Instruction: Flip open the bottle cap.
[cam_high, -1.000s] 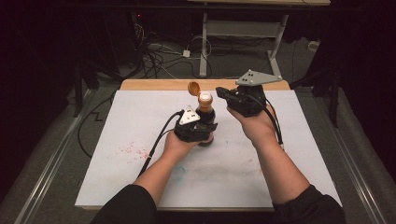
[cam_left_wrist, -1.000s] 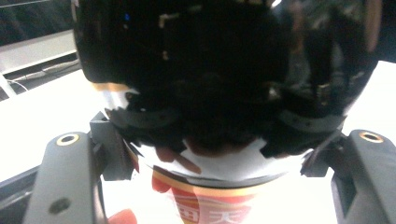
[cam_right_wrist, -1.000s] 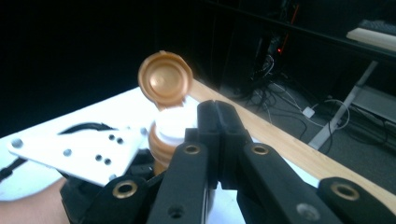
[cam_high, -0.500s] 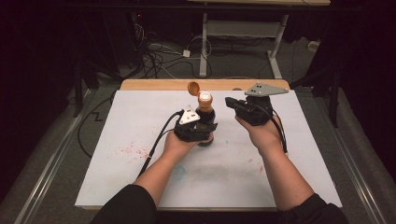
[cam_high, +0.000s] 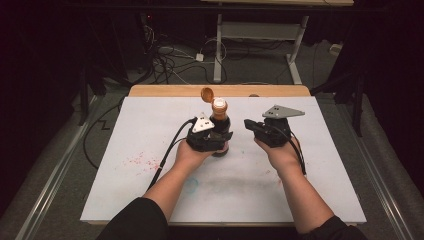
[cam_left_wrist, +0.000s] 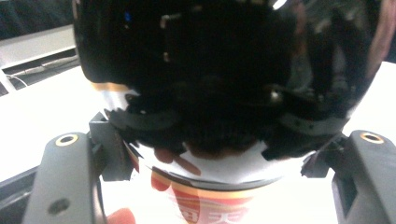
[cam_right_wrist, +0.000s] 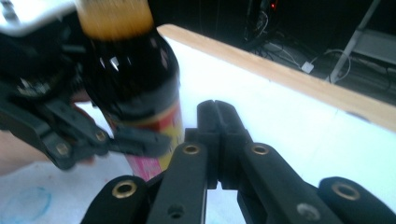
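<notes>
Nearest, two forearms in dark sleeves reach in over the counter (cam_high: 125, 200), a flat white sheet, matte, marked with a scatter of red specks (cam_high: 142, 161) on its left and one faint blue ring (cam_high: 192, 184) near the middle. Each hand carries one black gripper of hard, angular plastic with brass-coloured rivets in the arms, so two grippers in all, and each bears a grey three-cornered plate on top.

The left gripper (cam_high: 220, 142) has its jaws pinching the one bottle (cam_high: 218, 131) low on its body. In the left gripper view the bottle (cam_left_wrist: 224, 93) is round, glossy dark glass or plastic, mirror-like, with a white, red and orange label band below. It stands upright on the counter a little beyond the middle. Its orange flip cap (cam_high: 207, 93) hangs open, tilted back to the left of the pale neck.

The right gripper (cam_high: 250, 124) is just beside the bottle on its right, apart from it, its jaws pressed together with nothing between them; the right gripper view shows the two black pads meeting flat.

Farther off, the counter's single pale wooden edge (cam_high: 165, 90) runs along the far side. Beyond it lie tangled cables (cam_high: 170, 57) on a grey floor and the metal legs of a table (cam_high: 218, 47).
</notes>
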